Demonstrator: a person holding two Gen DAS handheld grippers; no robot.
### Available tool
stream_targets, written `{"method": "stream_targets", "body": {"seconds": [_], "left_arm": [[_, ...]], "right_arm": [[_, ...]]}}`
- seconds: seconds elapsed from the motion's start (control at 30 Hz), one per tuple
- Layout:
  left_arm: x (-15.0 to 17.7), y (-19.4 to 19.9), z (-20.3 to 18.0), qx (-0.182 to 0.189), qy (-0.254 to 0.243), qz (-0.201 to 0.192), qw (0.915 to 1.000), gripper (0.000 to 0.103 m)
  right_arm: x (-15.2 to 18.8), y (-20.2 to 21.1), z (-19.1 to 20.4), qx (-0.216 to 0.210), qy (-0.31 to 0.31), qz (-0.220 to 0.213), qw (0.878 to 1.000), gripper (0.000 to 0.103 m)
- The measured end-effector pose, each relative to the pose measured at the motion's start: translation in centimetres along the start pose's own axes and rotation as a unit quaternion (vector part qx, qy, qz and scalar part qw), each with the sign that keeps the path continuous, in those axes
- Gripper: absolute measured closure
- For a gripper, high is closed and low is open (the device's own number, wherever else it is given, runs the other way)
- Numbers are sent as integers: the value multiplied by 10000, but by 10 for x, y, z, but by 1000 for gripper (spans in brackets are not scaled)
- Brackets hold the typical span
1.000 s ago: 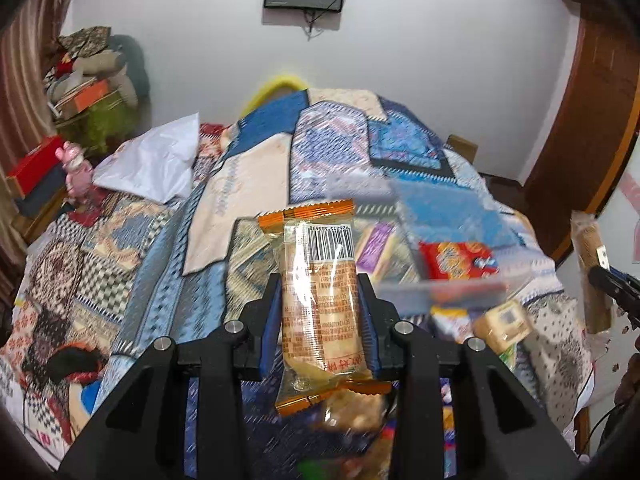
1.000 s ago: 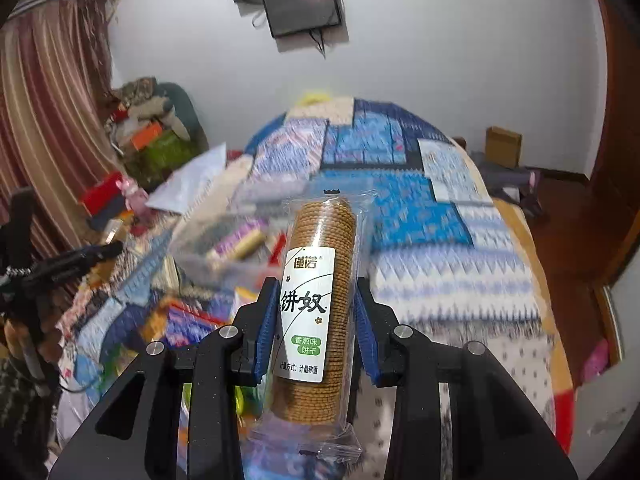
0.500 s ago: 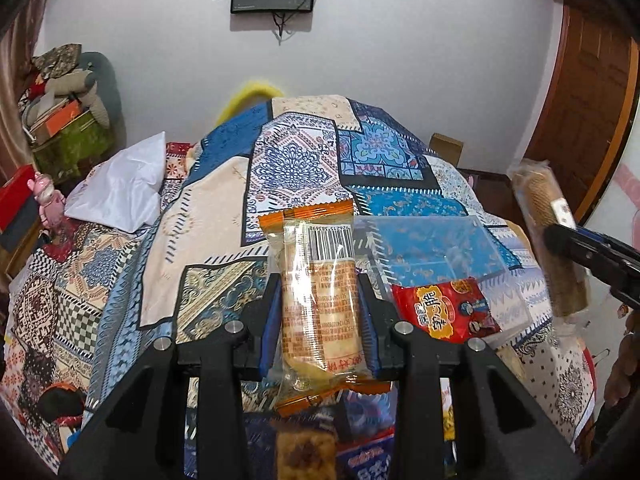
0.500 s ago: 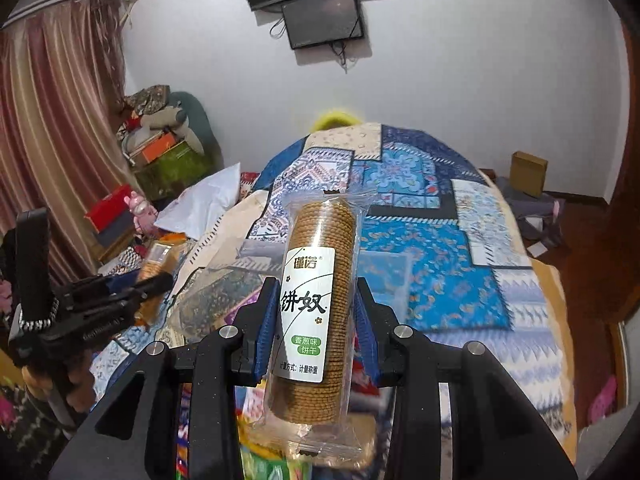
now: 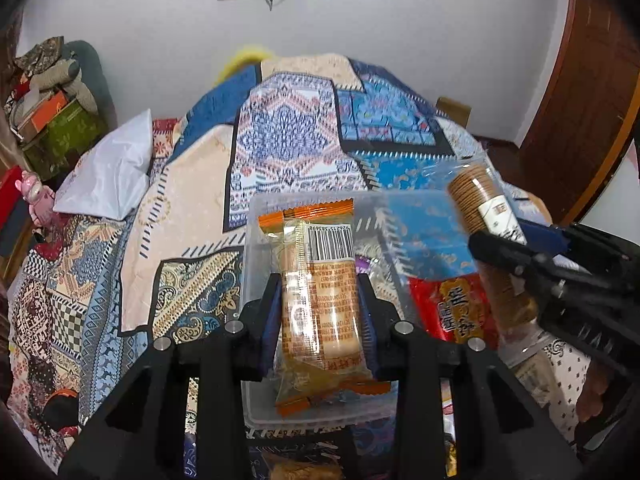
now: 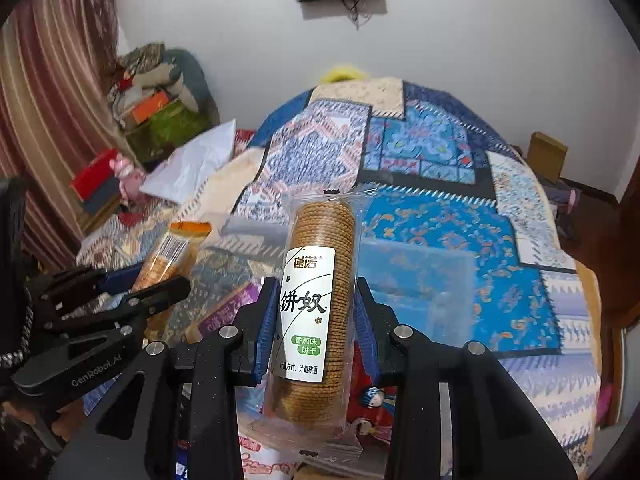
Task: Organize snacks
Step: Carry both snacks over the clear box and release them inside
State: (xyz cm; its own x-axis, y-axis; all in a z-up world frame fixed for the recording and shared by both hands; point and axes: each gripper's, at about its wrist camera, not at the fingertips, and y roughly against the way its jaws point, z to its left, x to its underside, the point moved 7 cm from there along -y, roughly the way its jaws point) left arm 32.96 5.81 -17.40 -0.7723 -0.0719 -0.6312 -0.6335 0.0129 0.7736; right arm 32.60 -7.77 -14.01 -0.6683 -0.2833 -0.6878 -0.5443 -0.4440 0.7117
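A: L gripper (image 5: 319, 300), what's it got?
B: Fingers pinching a cracker pack (image 5: 318, 300), clear wrap w/ orange crimped ends, barcode facing the cam. Pack stands upright between the blue pads, above a clear plastic box (image 5: 256, 248) on the bed.
A: And the R gripper (image 6: 316, 320)?
B: Also clamped, on a biscuit roll (image 6: 316, 312): tall stack of round brown biscuits in clear film, white label w/ a green patch. Upright, fingers on both sides around the label.
A: Where's the roll vs the box?
B: From the left wrist cam it's at the box's right side, above a red snack bag (image 5: 452, 312). Can't tell if the bag lies in the box or just beside it.
A: Anything else near?
B: Purple packet (image 6: 228, 312) showing through the box wall, between the two grippers. All of it over a patchwork quilt (image 5: 280, 140), blue and cream. White pillow (image 5: 108, 172) far left, well apart from the snacks.
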Motion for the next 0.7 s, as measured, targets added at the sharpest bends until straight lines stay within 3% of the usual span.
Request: {"method": "stream_targets", "body": {"seconds": [0.23,0.3,0.37,0.57,0.7], "left_arm": [[8,-15,0,28,20,352,9994,67],[10,-14,1,74,37,381,9992,58],[10,-8,1,74,58,297,9995,47],[7,28,0,33,-90,-81,9999,45],[11,52,3,-22,-189,-249,9995,35]], "right_arm": [[13,-25,13,7,287,422,9987,68],[17,-30,13,40,312,579,9978,67],[19,-28,14,-18,298,617,9976,64],[18,3,15,-83,255,360,9990,59],[20,27,11,-111,137,172,9997,59]]}}
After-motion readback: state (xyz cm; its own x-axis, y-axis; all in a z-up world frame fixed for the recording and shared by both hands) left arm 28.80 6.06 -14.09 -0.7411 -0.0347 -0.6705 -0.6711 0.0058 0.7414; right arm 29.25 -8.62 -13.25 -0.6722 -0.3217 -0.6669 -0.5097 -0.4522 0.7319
